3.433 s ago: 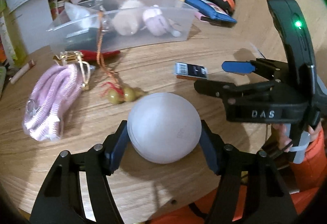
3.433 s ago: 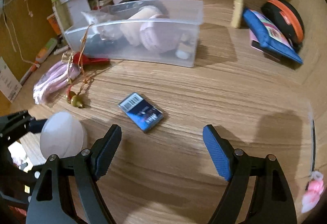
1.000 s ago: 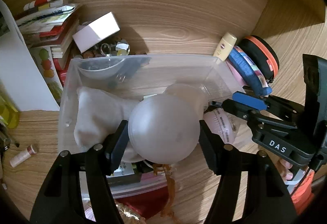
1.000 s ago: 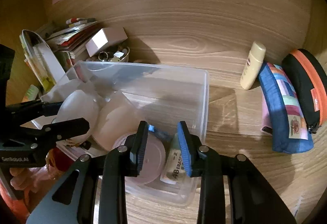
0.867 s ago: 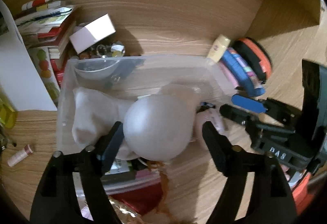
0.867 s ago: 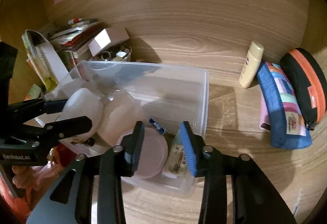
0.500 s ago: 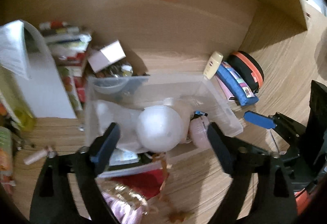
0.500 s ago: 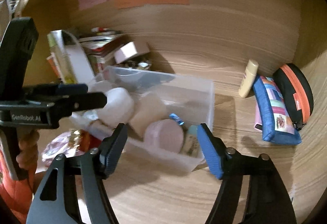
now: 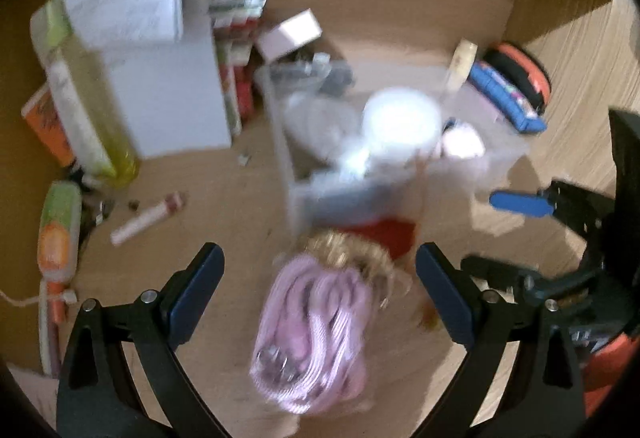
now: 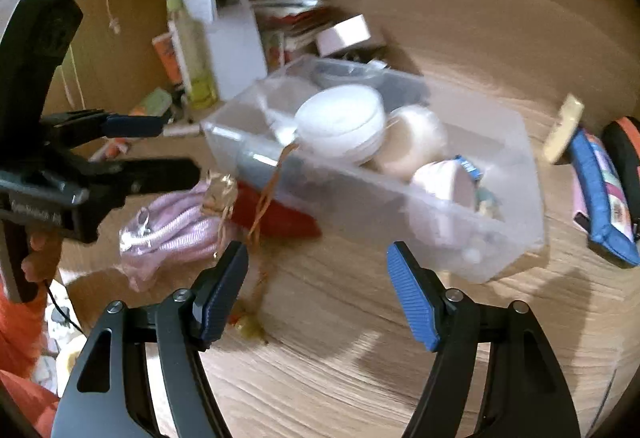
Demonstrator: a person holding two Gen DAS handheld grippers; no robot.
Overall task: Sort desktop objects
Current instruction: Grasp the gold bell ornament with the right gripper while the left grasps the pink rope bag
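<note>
The white ball (image 10: 340, 122) rests inside the clear plastic bin (image 10: 400, 206) beside a cream lump, a pink round case (image 10: 444, 182) and a small blue card (image 10: 468, 164). My right gripper (image 10: 316, 278) stands open and empty over the wood in front of the bin. My left gripper (image 9: 320, 286) is open too, hovering above the pink zip pouch (image 9: 312, 334) without touching it. The left wrist view is blurred; the ball (image 9: 400, 122) shows there as a bright blob in the bin (image 9: 288, 174). The left gripper (image 10: 160, 148) appears at the left of the right wrist view.
A red item (image 10: 276, 218) and an orange cord with beads (image 10: 256, 326) lie in front of the bin. A blue pencil case (image 10: 600, 198), a black-orange case (image 10: 628, 158) and a lotion tube (image 10: 560, 134) sit right. A white file holder (image 9: 160, 78), books and a small tube (image 9: 148, 218) stand left.
Both grippers opened. The left let the white ball go into the bin, the right let the blue card go there. Both pulled back; the left swung over the pink pouch.
</note>
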